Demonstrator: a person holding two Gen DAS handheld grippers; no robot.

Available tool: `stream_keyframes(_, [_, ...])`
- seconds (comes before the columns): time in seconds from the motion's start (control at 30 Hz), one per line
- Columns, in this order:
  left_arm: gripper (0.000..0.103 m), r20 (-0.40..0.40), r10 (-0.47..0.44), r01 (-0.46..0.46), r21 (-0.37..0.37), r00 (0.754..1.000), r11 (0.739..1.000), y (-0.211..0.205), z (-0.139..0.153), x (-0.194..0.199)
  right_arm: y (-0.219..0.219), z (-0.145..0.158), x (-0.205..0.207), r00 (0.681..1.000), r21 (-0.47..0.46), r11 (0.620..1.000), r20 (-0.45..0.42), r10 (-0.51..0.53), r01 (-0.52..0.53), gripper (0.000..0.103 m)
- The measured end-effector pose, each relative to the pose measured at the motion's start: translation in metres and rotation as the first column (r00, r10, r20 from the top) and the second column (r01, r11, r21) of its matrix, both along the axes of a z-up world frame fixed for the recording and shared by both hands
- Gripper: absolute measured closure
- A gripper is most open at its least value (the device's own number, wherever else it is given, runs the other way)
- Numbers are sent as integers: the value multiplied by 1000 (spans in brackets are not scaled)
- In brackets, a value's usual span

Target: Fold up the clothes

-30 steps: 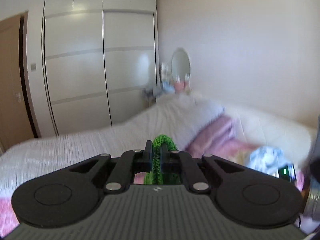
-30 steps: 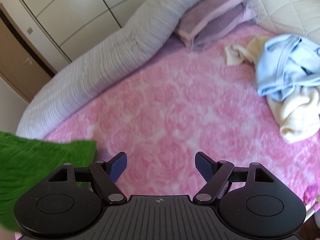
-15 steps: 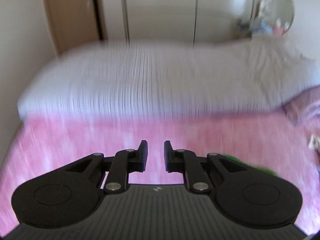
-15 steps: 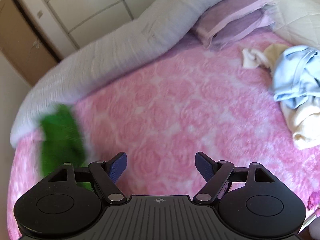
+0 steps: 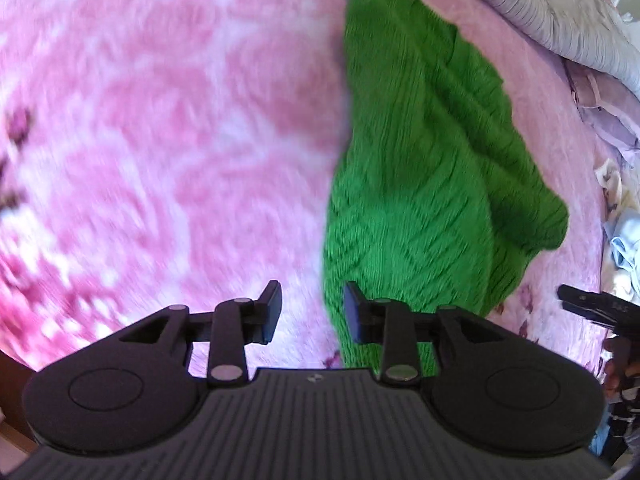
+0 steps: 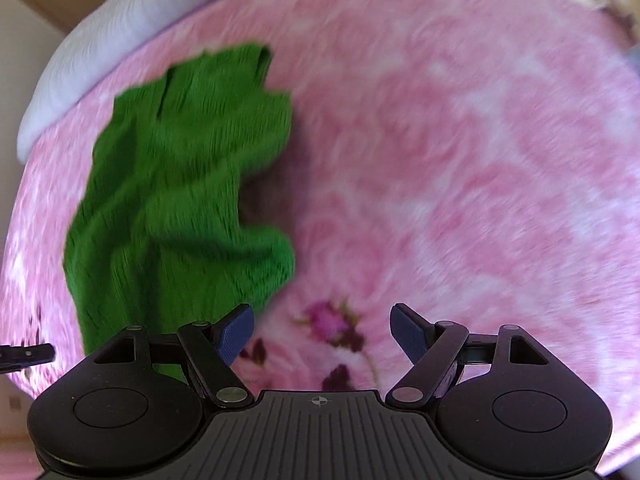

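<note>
Both our jaws hang wide and empty over the rumpled green knit (image 5: pixel 420 184) on the bed (image 5: pixel 168 128); grabbing bunched layers could fold it crooked.

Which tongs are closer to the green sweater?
Left. The left tongs hang open right at the green sweater edge; the right tongs sit open beside it, over the pink blanket.

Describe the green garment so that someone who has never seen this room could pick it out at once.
Start at the pink rose-patterned blanket that covers the bed. The green knit sweater lies crumpled on it, on the side nearer the long grey bolster along the bed's edge. It is the only bright green thing here, with a ribbed knit, unlike the pale clothes heaped further off.
</note>
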State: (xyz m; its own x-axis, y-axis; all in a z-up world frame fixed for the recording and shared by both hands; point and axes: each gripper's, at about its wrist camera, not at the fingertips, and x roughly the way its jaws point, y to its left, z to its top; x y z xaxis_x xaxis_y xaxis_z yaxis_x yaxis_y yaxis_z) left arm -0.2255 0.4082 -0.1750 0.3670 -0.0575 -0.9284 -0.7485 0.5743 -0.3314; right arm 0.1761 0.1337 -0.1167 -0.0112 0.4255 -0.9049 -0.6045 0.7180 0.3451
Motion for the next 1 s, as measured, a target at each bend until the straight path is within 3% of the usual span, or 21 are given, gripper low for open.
stream_keyframes(0.17, [60,54,43,-39,-83,998,996,-14,-50,5,-3,-41,-11,999,15,999,-41,35,-35,25])
stream_keyframes(0.23, [51,85,63,-56,-86,994,995,-16,-62,7,-10,-44,-13,999,40,999,-32,20,-19,25])
stream_keyframes(0.27, [39,104,72,-63,-90,992,994,-17,-66,8,-14,-44,-14,1000,55,998,-25,11,-9,25])
stream_keyframes(0.3, [37,133,82,-68,-107,988,992,-16,-66,9,-18,-44,-15,1000,70,998,-24,-7,9,25])
stream_keyframes(0.33, [41,162,98,-76,-136,982,988,-13,-66,9,-22,-44,-15,999,83,996,-27,-30,32,25])
stream_keyframes(0.37, [79,190,114,-82,-165,975,983,-9,-65,10,-26,-43,-16,998,95,994,-32,-53,56,25])
stream_keyframes(0.4, [96,218,131,-88,-195,967,977,-6,-65,10,-29,-41,-18,996,105,991,-39,-77,81,25])
stream_keyframes(0.47, [99,267,151,-88,-235,952,968,1,-62,12,-32,-38,-23,991,122,985,-47,-121,126,25])
stream_keyframes(0.57, [100,307,74,-25,-158,949,987,11,-40,16,-31,-30,-33,984,148,973,-53,-172,178,25])
stream_keyframes(0.63, [100,335,14,10,-69,942,998,22,-13,4,-22,-23,-39,981,164,967,-47,-190,196,25])
stream_keyframes(0.7, [100,362,-14,4,28,932,1000,40,14,-18,-20,-17,-46,980,178,964,-29,-196,198,25])
stream_keyframes(0.77, [99,350,2,-43,108,937,993,61,31,-52,-18,-14,-56,981,195,962,-6,-193,190,25])
stream_keyframes(0.83, [99,309,47,-97,149,950,984,79,33,-90,-15,-13,-67,983,213,961,18,-182,175,25])
stream_keyframes(0.93, [99,238,75,-119,176,968,977,95,12,-111,-7,-25,-79,990,251,961,45,-133,118,25])
stream_keyframes(1.0, [98,259,71,-117,167,963,979,95,-3,-114,1,-37,-86,995,286,956,43,-87,71,25])
